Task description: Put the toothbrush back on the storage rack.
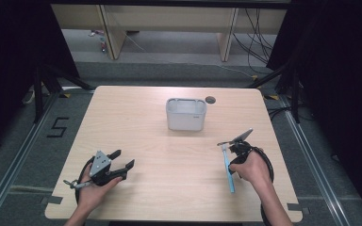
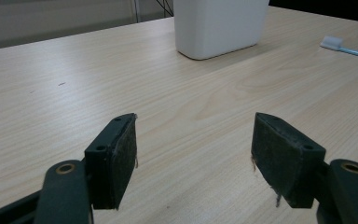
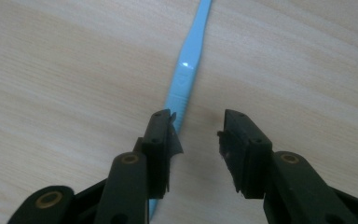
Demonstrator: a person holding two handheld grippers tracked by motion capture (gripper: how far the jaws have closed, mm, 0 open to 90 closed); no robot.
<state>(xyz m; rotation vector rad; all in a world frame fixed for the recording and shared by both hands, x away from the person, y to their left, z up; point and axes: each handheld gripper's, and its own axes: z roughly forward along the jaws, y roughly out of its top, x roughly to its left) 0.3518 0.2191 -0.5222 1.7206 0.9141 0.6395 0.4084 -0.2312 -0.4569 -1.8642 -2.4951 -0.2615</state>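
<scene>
A light blue toothbrush (image 1: 227, 167) with a white head lies flat on the wooden table (image 1: 169, 160) at the right, head pointing away from me. My right gripper (image 1: 234, 151) hovers over it, pointing down. In the right gripper view the jaws (image 3: 196, 123) stand open and the toothbrush handle (image 3: 187, 70) runs under the left jaw, with no pad pressing on it. My left gripper (image 1: 125, 158) rests low at the front left, open and empty (image 2: 193, 140). A white rectangular container (image 1: 185, 114) stands upright at the table's middle back.
The left gripper view shows the container (image 2: 219, 28) ahead and the toothbrush head (image 2: 332, 43) far right. A dark round cable hole (image 1: 210, 100) sits behind the container. Black curtains and stands flank the table; cables lie on the floor beyond.
</scene>
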